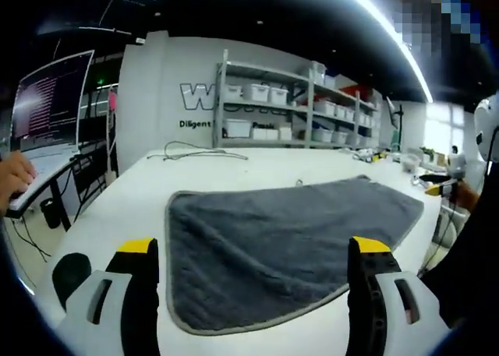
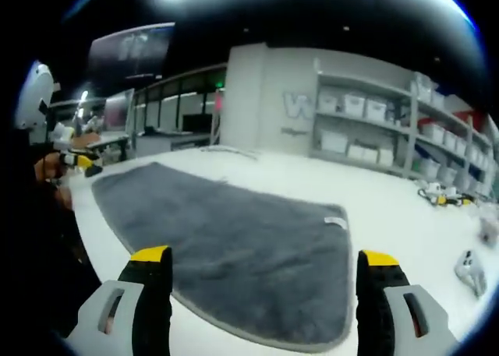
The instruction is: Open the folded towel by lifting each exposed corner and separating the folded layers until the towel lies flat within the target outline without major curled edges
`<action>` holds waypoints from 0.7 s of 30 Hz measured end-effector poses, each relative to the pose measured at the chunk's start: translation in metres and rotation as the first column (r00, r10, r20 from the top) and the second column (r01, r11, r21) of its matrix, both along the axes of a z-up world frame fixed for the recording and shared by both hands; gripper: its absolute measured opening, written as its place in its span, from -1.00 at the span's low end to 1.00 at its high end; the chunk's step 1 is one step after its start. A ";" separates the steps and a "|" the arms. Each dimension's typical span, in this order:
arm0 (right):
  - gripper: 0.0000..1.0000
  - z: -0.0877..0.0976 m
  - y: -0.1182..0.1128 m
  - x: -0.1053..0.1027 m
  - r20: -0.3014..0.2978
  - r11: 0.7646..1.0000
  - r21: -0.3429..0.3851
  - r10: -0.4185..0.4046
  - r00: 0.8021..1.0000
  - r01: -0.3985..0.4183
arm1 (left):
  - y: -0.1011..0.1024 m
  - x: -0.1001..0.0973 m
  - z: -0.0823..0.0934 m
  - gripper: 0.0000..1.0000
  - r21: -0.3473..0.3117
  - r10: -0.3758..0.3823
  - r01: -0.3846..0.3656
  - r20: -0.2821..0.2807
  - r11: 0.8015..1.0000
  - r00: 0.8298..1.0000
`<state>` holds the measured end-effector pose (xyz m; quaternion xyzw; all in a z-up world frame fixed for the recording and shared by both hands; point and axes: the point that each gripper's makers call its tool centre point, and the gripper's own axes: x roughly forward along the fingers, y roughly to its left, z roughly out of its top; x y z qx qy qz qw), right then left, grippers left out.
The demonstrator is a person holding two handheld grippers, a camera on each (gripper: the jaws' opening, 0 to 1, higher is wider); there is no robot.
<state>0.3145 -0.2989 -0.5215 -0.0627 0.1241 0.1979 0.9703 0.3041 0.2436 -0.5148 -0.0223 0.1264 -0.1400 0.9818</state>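
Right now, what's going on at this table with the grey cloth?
A person holds two hand grippers above a grey towel spread on a white table. The left gripper and right gripper both hang open over it, touching nothing. The towel looks laid out flat, edges mostly smooth.

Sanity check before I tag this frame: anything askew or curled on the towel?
Nothing stands out. The grey towel lies spread flat on the white table, edges uncurled; a small label sits at one edge. Left gripper and right gripper are above it, jaws open and empty.
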 end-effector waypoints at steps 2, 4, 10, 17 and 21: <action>0.99 0.002 0.005 -0.004 0.000 1.000 -0.013 0.001 1.000 -0.001 | -0.003 -0.003 0.002 0.99 0.002 -0.003 0.003 0.005 1.000 1.000; 0.99 0.008 0.009 -0.009 0.013 1.000 -0.028 0.009 1.000 -0.009 | -0.004 -0.008 0.002 0.99 0.005 -0.002 0.002 0.003 1.000 1.000; 0.99 0.015 0.012 -0.014 0.029 1.000 0.003 0.023 0.999 -0.023 | -0.003 -0.012 0.005 0.99 0.009 0.005 -0.006 0.009 1.000 1.000; 0.99 0.015 0.008 -0.017 0.041 0.999 0.036 0.011 0.999 -0.013 | -0.003 -0.017 0.002 0.99 0.013 0.013 -0.013 0.005 1.000 1.000; 0.99 0.012 0.009 -0.016 0.039 1.000 0.021 0.009 0.999 -0.010 | -0.005 -0.018 0.003 0.99 0.019 0.008 -0.008 0.011 1.000 1.000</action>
